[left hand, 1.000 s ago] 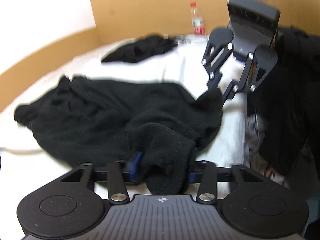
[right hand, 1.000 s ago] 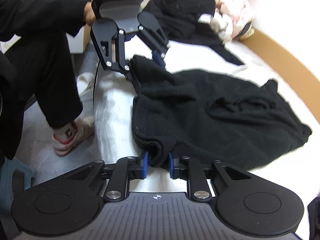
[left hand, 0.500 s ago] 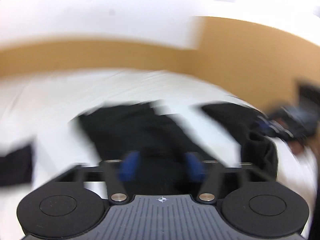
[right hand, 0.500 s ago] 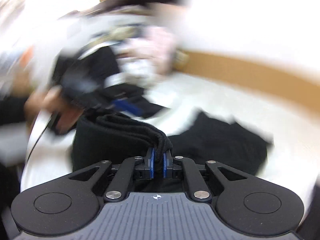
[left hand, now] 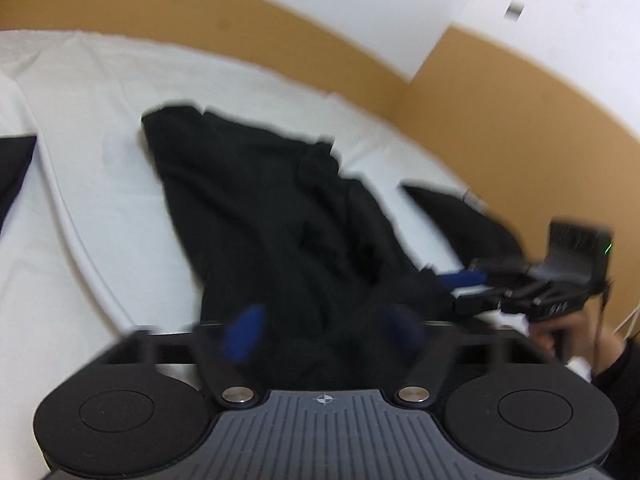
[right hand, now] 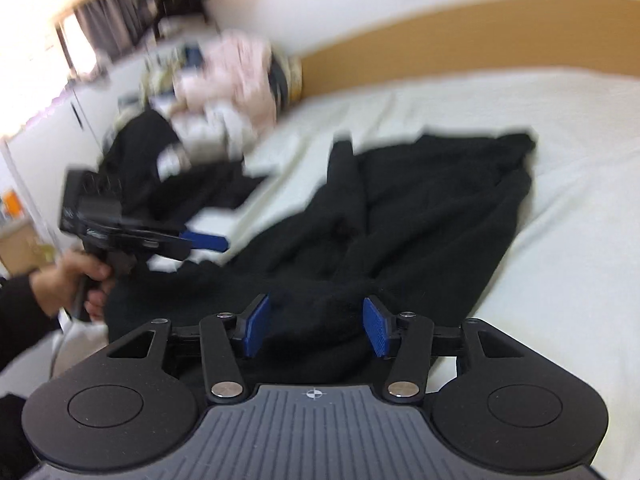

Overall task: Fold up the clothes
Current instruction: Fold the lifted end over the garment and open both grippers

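On white bedsheet: fuzzy black garment, rumpled; right gripper opening around hem; left gripper closing, seemingly unclamped.

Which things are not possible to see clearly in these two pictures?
- Left wrist view: whether the left gripper pads press the black garment; motion blur smears them as its jaws close.
- Left wrist view: the dark cloth is cut off by the left edge.
- Right wrist view: the clothes pile is too blurred to name its items.
- Right wrist view: the garment's near edge lies between the opening jaws of the right gripper, hidden by its body.
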A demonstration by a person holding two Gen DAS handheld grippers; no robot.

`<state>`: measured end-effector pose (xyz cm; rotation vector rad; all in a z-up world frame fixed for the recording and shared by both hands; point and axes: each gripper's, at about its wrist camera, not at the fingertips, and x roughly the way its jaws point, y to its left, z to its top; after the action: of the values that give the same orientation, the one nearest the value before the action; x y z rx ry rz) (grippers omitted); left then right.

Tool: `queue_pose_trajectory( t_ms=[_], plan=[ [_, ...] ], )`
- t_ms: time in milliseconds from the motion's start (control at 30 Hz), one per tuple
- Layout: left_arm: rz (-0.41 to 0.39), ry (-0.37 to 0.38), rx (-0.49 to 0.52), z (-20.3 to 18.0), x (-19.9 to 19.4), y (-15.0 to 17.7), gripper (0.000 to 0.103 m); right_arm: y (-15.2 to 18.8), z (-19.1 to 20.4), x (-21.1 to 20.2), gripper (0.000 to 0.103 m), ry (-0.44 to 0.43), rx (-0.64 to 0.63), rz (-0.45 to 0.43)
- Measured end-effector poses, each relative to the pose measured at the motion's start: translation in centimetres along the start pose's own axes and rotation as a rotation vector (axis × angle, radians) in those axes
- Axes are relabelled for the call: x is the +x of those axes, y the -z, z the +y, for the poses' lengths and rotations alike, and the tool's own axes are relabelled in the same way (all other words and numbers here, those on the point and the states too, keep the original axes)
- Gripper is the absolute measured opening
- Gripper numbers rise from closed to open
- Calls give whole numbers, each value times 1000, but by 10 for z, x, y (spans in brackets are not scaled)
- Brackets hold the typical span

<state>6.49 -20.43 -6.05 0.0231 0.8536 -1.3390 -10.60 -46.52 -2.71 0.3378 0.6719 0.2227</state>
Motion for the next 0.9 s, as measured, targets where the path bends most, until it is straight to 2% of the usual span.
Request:
queue_pose_trajectory(
  t_ms=[33,67,100,167,267,333,367,400,433,467,500,533,600,633,667,733,767,800,867,900],
  plan=[
    [5,13,25,-3,1,1,12,-3,4,4,44,12,-19,22],
    [9,26,50,-7,3,2,10,-3,8,4,16,21,-44,27],
    [0,35,82,-12,2,1,9,-4,14,1,4,23,-82,18],
    [-87,34,184,-29,-11,-12,8,-8,25,-13,4,47,-163,-70],
    [-251,-11,283,-50,-25,-41,8,-22,35,-41,4,150,-227,-280],
    [-330,-61,310,-56,-24,-62,20,-33,28,-48,4,197,-186,-361],
    [-288,-103,283,-47,-9,-72,26,-38,18,-42,4,229,-151,-344],
    [-230,-138,220,-35,8,-79,53,-40,8,-32,5,282,-121,-311],
    [-197,-174,157,-24,18,-78,79,-40,-4,-21,11,313,-74,-252],
    [-207,-194,116,-17,18,-72,86,-38,-18,-8,26,321,-10,-166],
    [-216,-214,76,-10,17,-65,86,-34,-29,2,36,323,45,-96],
    [-233,-222,35,-3,12,-59,86,-27,-34,1,52,319,70,-75],
    [-308,-163,-63,8,-24,-48,87,-13,-30,-23,59,298,63,-144],
    [-341,-129,-103,13,-46,-43,93,-6,-27,-38,60,281,70,-182],
    [-339,-105,-101,11,-59,-32,103,2,-22,-53,63,247,84,-210],
    [-317,-96,-34,1,-77,-7,102,23,-8,-77,71,134,60,-213],
    [-298,-100,14,-5,-82,5,102,34,1,-83,77,91,34,-191],
    [-270,-96,53,-9,-80,17,102,44,11,-86,78,62,5,-163],
    [-205,-85,140,-21,-68,34,101,62,27,-80,78,47,-68,-102],
    [-159,-103,187,-26,-55,38,97,68,33,-74,78,69,-114,-78]
  ],
)
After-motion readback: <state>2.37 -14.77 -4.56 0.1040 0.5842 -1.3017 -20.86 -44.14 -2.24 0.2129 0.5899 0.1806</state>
